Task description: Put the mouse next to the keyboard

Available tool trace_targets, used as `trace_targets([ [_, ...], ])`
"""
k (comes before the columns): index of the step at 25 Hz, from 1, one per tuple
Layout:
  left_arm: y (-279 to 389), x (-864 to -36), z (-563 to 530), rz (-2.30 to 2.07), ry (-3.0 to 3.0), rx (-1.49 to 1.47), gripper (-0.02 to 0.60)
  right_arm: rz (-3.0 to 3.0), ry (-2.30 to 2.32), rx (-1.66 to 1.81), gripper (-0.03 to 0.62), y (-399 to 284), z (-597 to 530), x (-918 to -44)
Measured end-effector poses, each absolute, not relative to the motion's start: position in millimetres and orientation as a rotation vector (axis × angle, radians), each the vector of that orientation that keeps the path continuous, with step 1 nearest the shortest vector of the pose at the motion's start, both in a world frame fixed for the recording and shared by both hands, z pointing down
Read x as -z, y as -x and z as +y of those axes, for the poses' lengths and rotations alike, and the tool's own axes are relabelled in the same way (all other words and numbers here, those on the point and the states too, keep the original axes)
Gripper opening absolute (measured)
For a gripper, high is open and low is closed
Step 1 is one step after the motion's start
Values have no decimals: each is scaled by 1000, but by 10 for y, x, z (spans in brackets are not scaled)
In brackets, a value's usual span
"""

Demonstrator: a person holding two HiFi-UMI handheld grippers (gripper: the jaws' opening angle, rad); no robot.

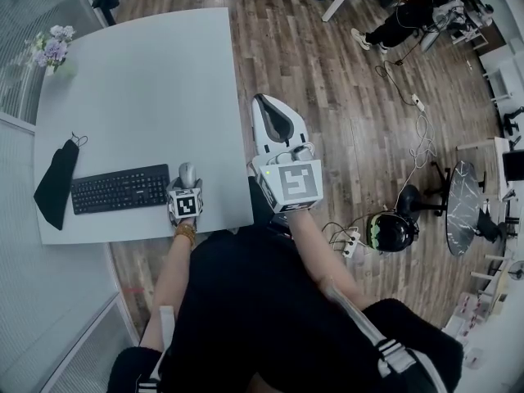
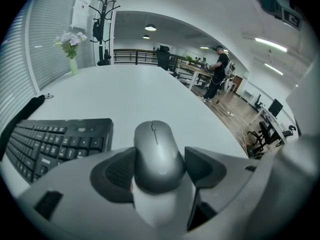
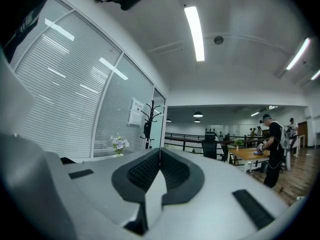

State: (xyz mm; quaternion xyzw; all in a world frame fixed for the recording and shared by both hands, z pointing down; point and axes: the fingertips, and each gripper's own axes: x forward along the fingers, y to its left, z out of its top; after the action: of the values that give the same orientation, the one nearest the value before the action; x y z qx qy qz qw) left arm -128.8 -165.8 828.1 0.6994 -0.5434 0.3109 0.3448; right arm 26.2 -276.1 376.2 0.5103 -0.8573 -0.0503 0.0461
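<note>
A grey mouse (image 1: 187, 170) sits between the jaws of my left gripper (image 1: 188, 182), just right of the black keyboard (image 1: 120, 188) near the white table's (image 1: 147, 88) front edge. In the left gripper view the mouse (image 2: 154, 151) fills the gap between both dark pads, and the left gripper (image 2: 159, 168) is shut on it; the keyboard (image 2: 55, 143) lies close at the left. I cannot tell whether the mouse touches the table. My right gripper (image 1: 274, 121) hovers over the wooden floor off the table's right edge. Its pads (image 3: 146, 173) meet with nothing between them.
A black cloth (image 1: 56, 182) lies left of the keyboard. A vase of flowers (image 1: 51, 51) stands at the table's far left corner. Cables and a helmet (image 1: 391, 230) lie on the floor at right. A person (image 1: 413, 11) stands by a far desk.
</note>
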Motion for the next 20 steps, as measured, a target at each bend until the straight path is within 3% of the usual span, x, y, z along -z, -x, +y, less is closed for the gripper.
trace_targets([
  [4, 1225, -8248, -1650, -1401, -1834, -821, 330, -2625, -1548, 161, 0, -241, -2764, -3744],
  [20, 1382, -7483, -2031, -1572, -1925, -647, 330, -2649, -1548, 177, 0, -204, -2717, -3669],
])
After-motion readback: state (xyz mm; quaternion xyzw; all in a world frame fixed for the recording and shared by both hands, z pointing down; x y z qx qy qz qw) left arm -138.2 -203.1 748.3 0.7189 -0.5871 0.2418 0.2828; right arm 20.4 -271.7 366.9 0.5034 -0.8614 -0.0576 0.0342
